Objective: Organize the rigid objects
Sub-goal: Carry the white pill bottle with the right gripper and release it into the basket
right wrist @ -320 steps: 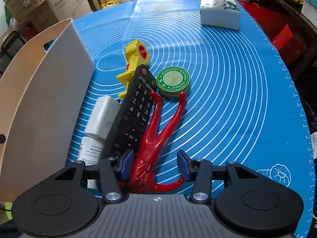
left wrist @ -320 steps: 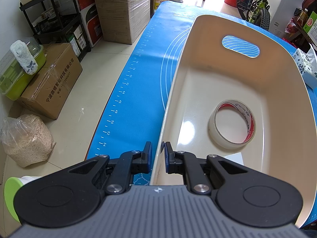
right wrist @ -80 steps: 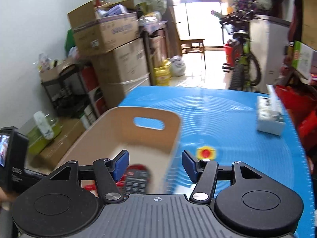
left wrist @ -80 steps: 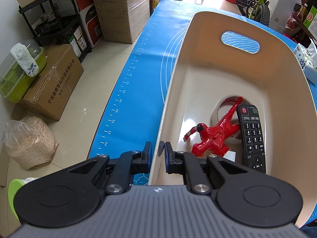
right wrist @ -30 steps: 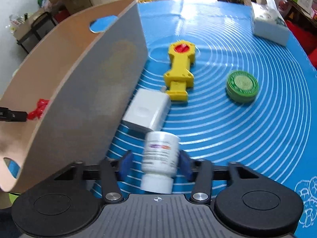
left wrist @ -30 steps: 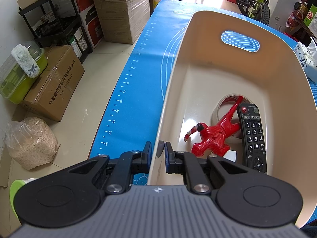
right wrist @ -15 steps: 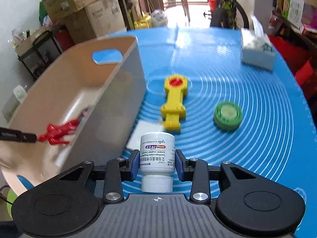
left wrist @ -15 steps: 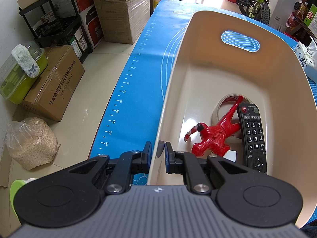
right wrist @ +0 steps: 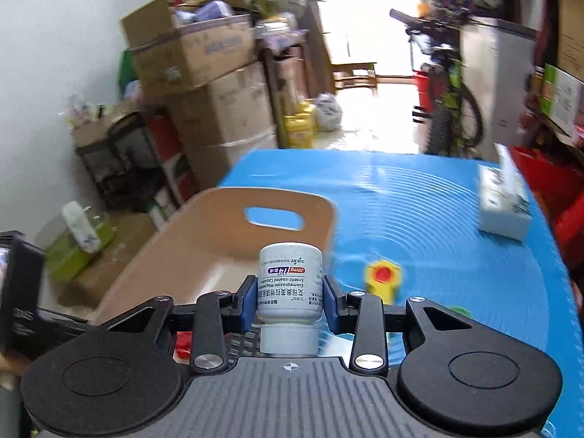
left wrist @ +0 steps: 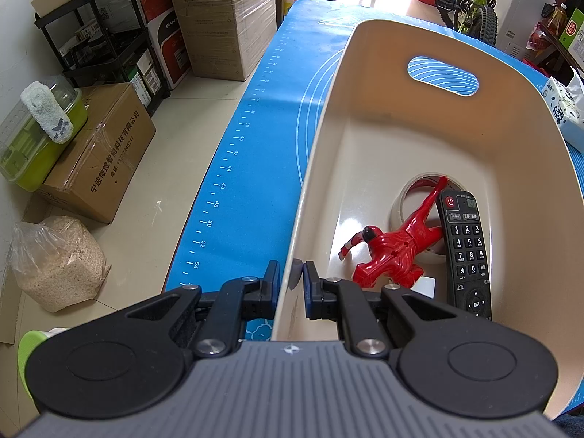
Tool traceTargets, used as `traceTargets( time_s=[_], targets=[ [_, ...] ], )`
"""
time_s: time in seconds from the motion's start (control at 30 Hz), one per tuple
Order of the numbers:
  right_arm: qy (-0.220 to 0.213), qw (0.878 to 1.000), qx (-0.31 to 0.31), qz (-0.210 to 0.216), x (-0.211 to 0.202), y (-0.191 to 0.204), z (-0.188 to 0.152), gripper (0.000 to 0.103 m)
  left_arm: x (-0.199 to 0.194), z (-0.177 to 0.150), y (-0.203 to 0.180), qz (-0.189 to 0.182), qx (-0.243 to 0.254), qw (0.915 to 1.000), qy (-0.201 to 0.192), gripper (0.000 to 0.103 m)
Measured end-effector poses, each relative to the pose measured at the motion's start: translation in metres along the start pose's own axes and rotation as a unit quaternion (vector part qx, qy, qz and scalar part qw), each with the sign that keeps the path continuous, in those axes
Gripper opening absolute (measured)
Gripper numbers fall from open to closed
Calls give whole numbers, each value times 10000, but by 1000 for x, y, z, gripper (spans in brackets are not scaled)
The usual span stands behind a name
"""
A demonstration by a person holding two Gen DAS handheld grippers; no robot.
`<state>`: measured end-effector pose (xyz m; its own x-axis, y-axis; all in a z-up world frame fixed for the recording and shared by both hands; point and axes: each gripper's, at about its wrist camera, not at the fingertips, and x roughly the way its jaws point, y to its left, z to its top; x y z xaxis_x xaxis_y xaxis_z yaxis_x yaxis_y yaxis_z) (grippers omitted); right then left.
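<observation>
A beige bin (left wrist: 321, 153) stands on the blue mat, and my left gripper (left wrist: 292, 279) is shut on its near rim. Inside lie a red toy figure (left wrist: 394, 252), a black remote (left wrist: 465, 252) and a tape roll (left wrist: 401, 200) under them. In the right wrist view my right gripper (right wrist: 290, 301) is shut on a white pill bottle (right wrist: 290, 281), held cap toward the camera above the mat near the bin (right wrist: 204, 233). A yellow tool (right wrist: 383, 279) and a green tin (right wrist: 458, 312) lie on the mat beyond it.
A tissue box (right wrist: 503, 200) sits at the mat's far right. Cardboard boxes (left wrist: 222, 18), a black shelf (left wrist: 102, 40) and a bag of grain (left wrist: 54, 262) stand on the floor left of the table. A bicycle (right wrist: 452, 102) stands at the back.
My right gripper closed on the pill bottle and lifted it off the mat, tilting up so the room came into view. The left gripper and bin stayed still.
</observation>
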<state>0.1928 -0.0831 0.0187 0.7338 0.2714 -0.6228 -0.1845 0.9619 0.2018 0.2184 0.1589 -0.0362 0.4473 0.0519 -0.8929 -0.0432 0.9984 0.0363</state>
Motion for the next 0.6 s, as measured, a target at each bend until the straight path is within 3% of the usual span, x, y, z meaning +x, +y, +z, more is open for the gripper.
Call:
traceTargets(
  time_s=[0.23, 0.6],
  targets=[
    [290, 9983, -349, 372, 33, 47, 0, 44, 0, 0, 0, 3, 6, 10000, -2, 15],
    [1236, 9891, -750, 272, 82, 81, -26, 44, 1, 0, -1, 21, 25, 10000, -1, 15]
  ],
)
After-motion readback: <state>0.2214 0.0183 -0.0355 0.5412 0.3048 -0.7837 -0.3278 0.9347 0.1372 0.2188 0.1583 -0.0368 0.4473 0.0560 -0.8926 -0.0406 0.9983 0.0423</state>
